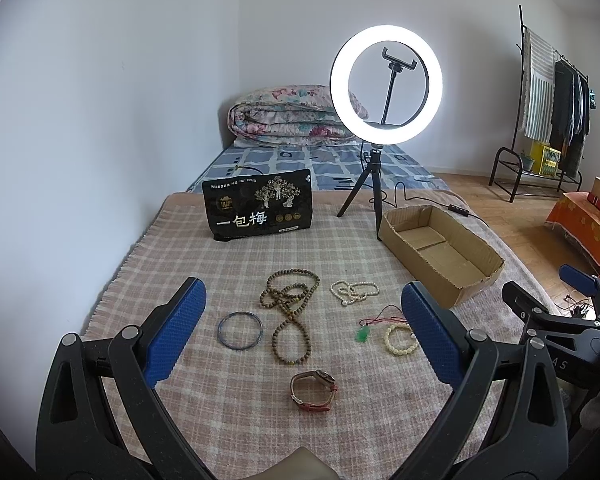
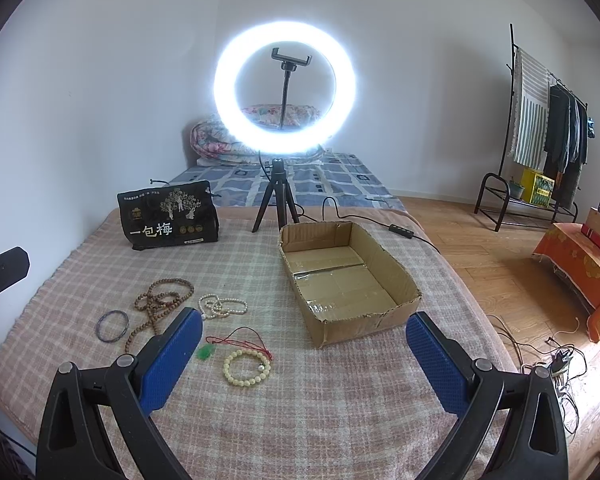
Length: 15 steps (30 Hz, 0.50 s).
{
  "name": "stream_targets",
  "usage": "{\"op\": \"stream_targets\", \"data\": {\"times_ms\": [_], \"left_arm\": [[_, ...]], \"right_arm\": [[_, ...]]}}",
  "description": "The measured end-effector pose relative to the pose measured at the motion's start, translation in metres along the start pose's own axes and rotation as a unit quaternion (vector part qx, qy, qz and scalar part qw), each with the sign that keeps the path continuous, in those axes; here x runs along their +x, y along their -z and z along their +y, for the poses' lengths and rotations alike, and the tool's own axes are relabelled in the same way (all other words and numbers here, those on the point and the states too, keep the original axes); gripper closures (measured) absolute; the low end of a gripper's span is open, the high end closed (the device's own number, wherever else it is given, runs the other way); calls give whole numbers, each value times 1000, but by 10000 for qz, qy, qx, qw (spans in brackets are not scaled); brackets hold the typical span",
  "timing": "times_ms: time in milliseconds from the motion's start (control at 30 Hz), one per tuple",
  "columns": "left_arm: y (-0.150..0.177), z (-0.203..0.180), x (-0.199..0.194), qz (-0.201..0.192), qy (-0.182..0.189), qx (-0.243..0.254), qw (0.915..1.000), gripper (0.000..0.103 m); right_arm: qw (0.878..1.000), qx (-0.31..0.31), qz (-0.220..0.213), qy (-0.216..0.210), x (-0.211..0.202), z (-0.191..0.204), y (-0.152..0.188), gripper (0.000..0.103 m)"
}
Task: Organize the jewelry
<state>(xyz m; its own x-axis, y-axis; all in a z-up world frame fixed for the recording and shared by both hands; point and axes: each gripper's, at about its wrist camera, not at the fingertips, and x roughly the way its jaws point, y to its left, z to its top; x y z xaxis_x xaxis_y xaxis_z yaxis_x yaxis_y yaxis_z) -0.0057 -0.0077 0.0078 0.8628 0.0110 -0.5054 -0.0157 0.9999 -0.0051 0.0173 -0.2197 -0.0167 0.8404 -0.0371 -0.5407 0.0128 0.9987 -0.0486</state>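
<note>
Hovering grippers: you hold the left gripper (image 1: 302, 328) and the right gripper (image 2: 304, 354) above the near edge of the pink checked blanket (image 1: 228, 256), each with its blue-padded jaws spread wide and nothing between them.
Long necklace: the brown wooden bead strand (image 1: 286, 304) lies looped at the blanket's centre, between your left gripper's fingers.
Bangle: the thin blue-grey ring (image 1: 241, 330) rests just left of that strand.
Pearls: the white pearl string (image 1: 354, 292) lies bunched to the strand's right.
Pendant: the green stone on a red cord (image 2: 204, 352) sits near the pearls, on their near side.
Bracelet: the cream bead circle (image 2: 246, 366) lies just beside the pendant, to its right; the cord ends touch it.
Watch: the red-strapped wristwatch (image 1: 314, 390) lies nearest you.
Box: the open brown cardboard tray (image 2: 400, 280) stands right of the jewelry, with nothing inside.
Background: a lit white ring light on a black tripod (image 2: 285, 88) and a black printed snack bag (image 1: 258, 204) stand at the far edge.
</note>
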Motion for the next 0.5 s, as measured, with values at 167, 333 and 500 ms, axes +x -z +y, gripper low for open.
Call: {"op": "stream_targets", "data": {"times_ms": [167,333,500], "left_arm": [[0,-1,0,2,1,-15,10000,3],[1,0,0,4,5,-4,10000,3],[2,-1,1,5,7,-10,10000,3]], "right_arm": [[10000,1,24,-17,2,0,0,0],[10000,-4,34,-31,2,1,0,0],[10000,3,44,-32,3,2,0,0]]}}
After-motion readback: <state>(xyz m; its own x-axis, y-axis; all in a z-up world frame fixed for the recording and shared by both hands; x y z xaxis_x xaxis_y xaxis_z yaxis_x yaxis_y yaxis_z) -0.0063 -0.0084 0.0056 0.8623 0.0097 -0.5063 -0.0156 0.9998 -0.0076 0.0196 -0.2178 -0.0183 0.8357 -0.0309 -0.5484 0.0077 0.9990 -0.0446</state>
